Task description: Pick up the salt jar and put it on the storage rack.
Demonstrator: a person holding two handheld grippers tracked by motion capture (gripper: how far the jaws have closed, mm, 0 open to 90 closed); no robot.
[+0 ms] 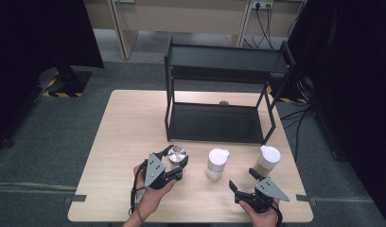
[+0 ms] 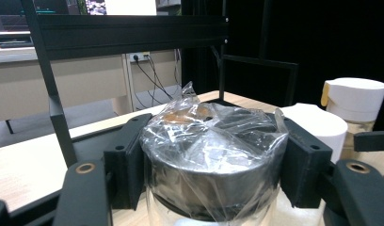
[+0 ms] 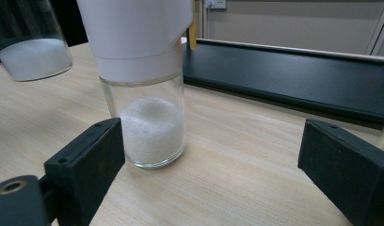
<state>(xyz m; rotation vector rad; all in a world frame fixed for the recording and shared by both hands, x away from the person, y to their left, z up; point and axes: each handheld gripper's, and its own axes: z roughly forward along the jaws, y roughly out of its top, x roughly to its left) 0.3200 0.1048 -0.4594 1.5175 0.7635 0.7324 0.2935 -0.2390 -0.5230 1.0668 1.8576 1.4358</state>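
Observation:
My left gripper (image 1: pixel 176 161) is shut on a glass jar (image 1: pixel 177 154) whose dark metal lid is wrapped in clear film. In the left gripper view both pads clamp the sides of that lid (image 2: pixel 211 141). The right gripper view shows this jar (image 3: pixel 32 52) at the top left, with white powder in it and seemingly off the table. A white-lidded jar of white powder (image 1: pixel 217 163) stands mid-table, just ahead of my open right gripper (image 1: pixel 244 180). That jar (image 3: pixel 150 127) stands beyond the left jaw, and nothing lies between the jaws of the right gripper (image 3: pixel 211 155).
A third jar (image 1: pixel 268 160) with a white lid and yellowish contents stands at the right, close to my right gripper. A black two-tier rack (image 1: pixel 214 123) takes up the back of the table, and its lower shelf (image 3: pixel 298 80) lies just past the jars.

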